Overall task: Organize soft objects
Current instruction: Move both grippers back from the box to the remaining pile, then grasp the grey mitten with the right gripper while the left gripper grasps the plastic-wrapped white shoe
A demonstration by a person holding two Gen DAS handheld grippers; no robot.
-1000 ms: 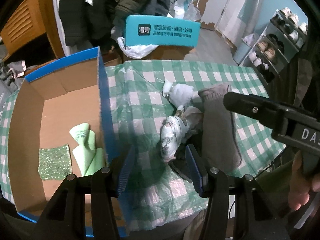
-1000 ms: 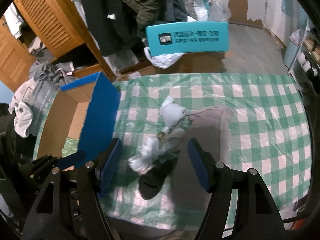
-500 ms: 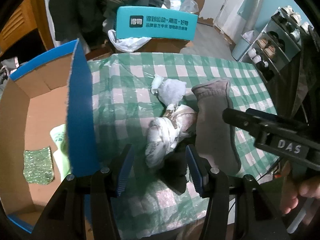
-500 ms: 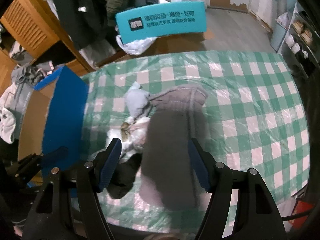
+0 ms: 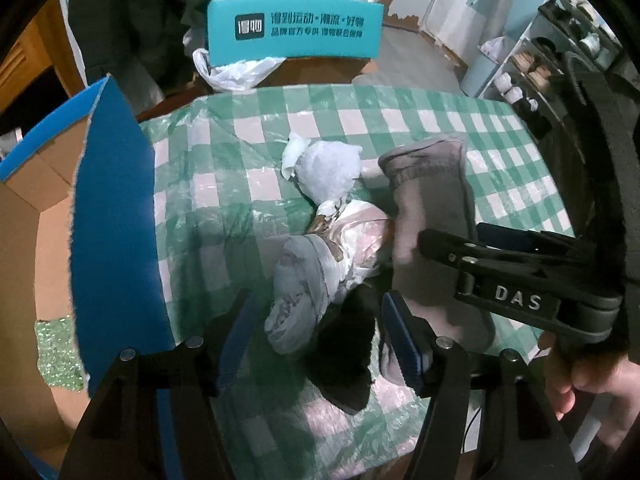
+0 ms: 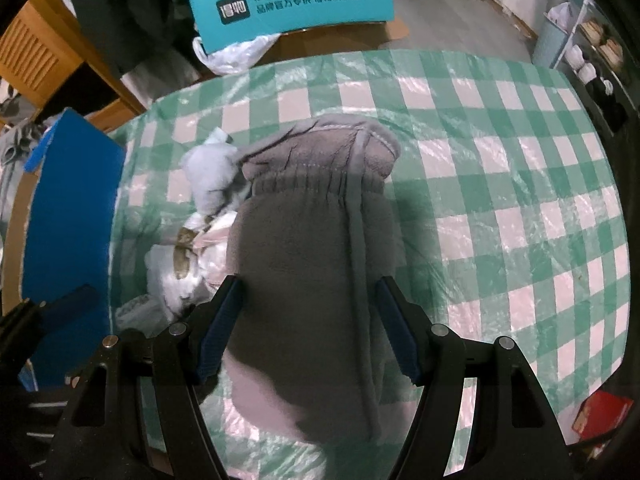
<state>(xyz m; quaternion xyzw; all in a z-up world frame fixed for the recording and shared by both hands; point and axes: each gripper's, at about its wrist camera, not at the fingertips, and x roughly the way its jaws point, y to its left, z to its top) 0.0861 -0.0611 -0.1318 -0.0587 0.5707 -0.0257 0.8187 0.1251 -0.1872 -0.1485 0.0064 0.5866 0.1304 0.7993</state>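
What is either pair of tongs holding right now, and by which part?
Nothing yet. The right tongs are open, straddling the grey fleece mitten around its middle. The left tongs are open too, over the sock pile.

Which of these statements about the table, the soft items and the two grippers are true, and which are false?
1. The right gripper has open jaws on either side of the grey mitten. True.
2. The left gripper is shut on the black sock. False: its jaws are open, holding nothing.
3. The tablecloth is green and white checked. True.
4. The mitten lies inside the box. False: it lies on the tablecloth.
5. A sparkly green cloth lies in the box. True.
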